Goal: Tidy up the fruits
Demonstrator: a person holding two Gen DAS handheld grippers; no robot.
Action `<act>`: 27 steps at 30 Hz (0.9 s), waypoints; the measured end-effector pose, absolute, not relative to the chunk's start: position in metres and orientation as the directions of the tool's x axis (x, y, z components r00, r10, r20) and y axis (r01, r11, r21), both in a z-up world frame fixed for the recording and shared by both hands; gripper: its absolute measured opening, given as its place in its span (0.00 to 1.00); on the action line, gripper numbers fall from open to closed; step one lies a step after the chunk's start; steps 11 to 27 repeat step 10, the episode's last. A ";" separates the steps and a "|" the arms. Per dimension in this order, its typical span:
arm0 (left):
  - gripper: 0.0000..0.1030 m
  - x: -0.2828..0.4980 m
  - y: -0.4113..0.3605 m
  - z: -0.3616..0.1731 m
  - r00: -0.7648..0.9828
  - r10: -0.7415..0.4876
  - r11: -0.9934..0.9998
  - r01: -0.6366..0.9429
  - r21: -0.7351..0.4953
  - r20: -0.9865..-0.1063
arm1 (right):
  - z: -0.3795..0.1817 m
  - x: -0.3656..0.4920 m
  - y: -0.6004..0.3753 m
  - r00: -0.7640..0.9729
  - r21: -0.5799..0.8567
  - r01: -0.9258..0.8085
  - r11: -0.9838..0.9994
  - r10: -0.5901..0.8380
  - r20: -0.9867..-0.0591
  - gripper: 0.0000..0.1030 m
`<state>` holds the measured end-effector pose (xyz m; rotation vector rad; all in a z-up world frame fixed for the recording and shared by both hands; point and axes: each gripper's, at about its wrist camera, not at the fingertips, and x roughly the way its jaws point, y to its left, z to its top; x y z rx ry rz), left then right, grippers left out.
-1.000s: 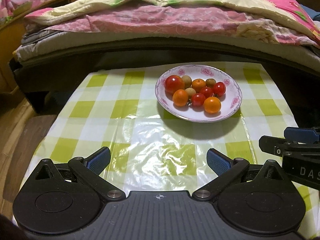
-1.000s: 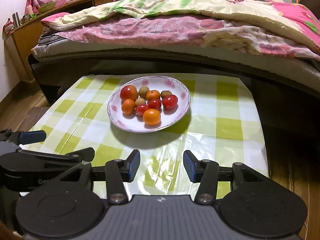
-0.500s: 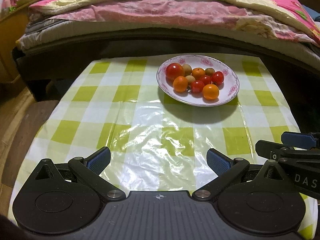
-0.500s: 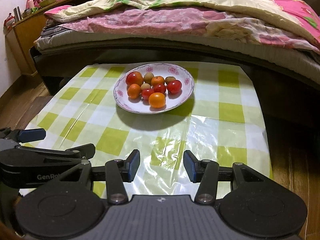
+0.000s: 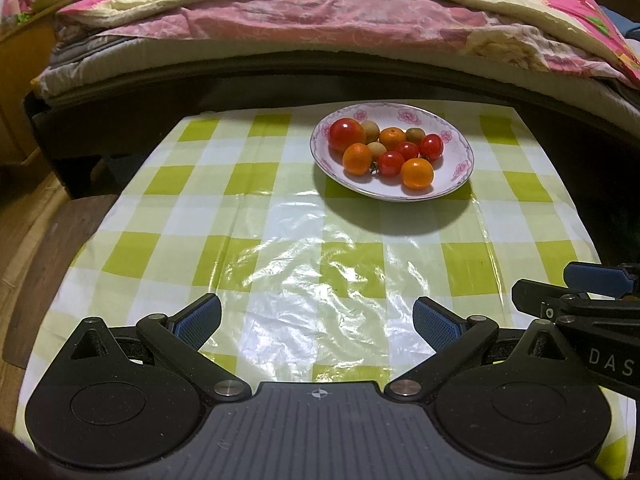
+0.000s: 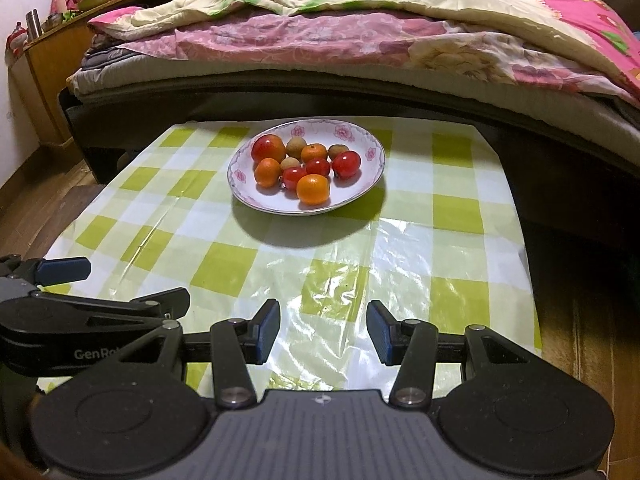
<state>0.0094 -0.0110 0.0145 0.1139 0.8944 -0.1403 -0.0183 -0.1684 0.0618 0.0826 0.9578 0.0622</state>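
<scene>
**Both grippers poised over the checked table, fruit plate ahead**

Readable lettering: "DAS" on the flank of my right gripper (image 6: pixel 323 326) as seen from the left wrist view; "GenRo", cut off, on the flank of my left gripper (image 5: pixel 316 322) as seen from the right wrist view.

Both grippers tilt downward above the near part of the table (image 5: pixel 168 216), side by side. The left jaws stand wide apart with nothing between them; the right jaws stand apart more narrowly, also empty.

The fruits (image 5: pixel 386 152), red, orange and small brown ones, lie heaped together in a flower-rimmed plate (image 5: pixel 460 168) toward the table's far edge, well apart from both grippers. A bed (image 6: pixel 360 40) lies beyond.
</scene>
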 end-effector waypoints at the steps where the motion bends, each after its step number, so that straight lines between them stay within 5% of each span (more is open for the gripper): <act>1: 1.00 0.009 -0.011 0.014 0.618 -0.074 0.985 0.169 0.041 -0.783 | 0.062 -0.019 -0.168 0.574 0.098 -0.016 0.995 0.090 -0.814 0.49; 27: 1.00 0.009 -0.012 0.014 0.616 -0.065 0.984 0.171 0.053 -0.785 | 0.062 -0.019 -0.168 0.575 0.099 -0.021 0.995 0.093 -0.813 0.49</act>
